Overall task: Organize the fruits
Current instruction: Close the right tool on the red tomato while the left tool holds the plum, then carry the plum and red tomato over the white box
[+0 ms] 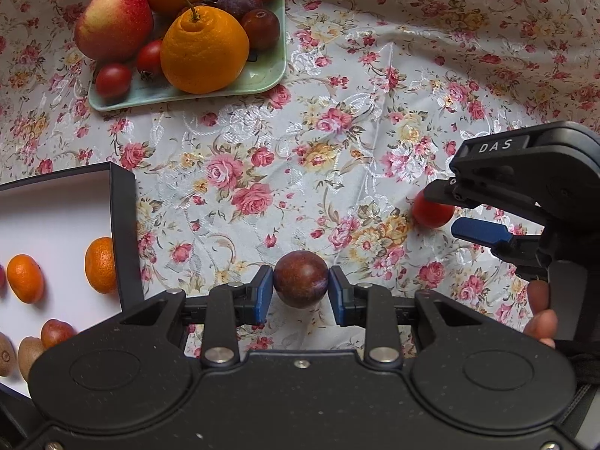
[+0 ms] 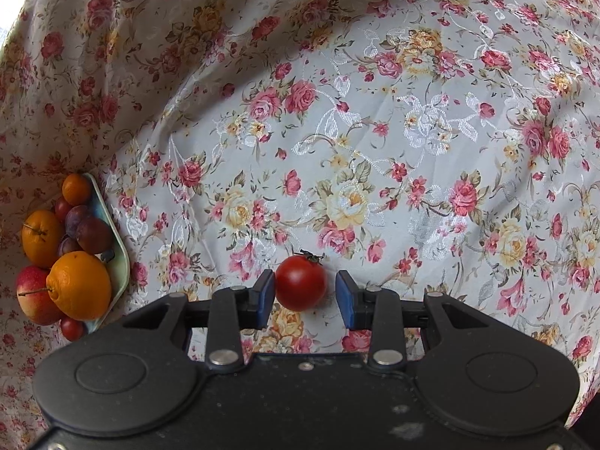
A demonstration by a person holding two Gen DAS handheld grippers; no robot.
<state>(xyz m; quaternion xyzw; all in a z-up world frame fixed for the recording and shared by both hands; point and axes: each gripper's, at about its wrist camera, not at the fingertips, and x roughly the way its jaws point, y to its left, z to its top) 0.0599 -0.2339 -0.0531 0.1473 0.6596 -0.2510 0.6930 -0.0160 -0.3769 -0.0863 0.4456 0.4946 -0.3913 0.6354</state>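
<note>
Your left gripper (image 1: 300,288) is clamped on a dark red plum (image 1: 300,279): both blue pads press against its sides, low in the centre of the left wrist view, with the floral tablecloth (image 1: 337,120) behind it. At the left edge of that frame sits the white box (image 1: 56,202) with its dark wall, holding two small mandarins (image 1: 24,278), another plum (image 1: 56,333) and brown kiwis at the lower left corner. In the upper left stands the pale green tray (image 1: 262,75), loaded with two large oranges (image 1: 204,50), a red-yellow apple (image 1: 114,22), plums and small tomatoes. Your right gripper (image 2: 305,294) appears at the right edge of the left view and fills the bottom of its own view. Its fingers are spread around a red tomato (image 2: 301,282) lying on the cloth; the left pad is at or almost at the tomato's skin, while the right pad stands clear with a visible gap, so the tomato is bracketed rather than squeezed. In the right wrist view the tray of fruit lies at the lower left edge of the frame, well apart from the tomato.
</note>
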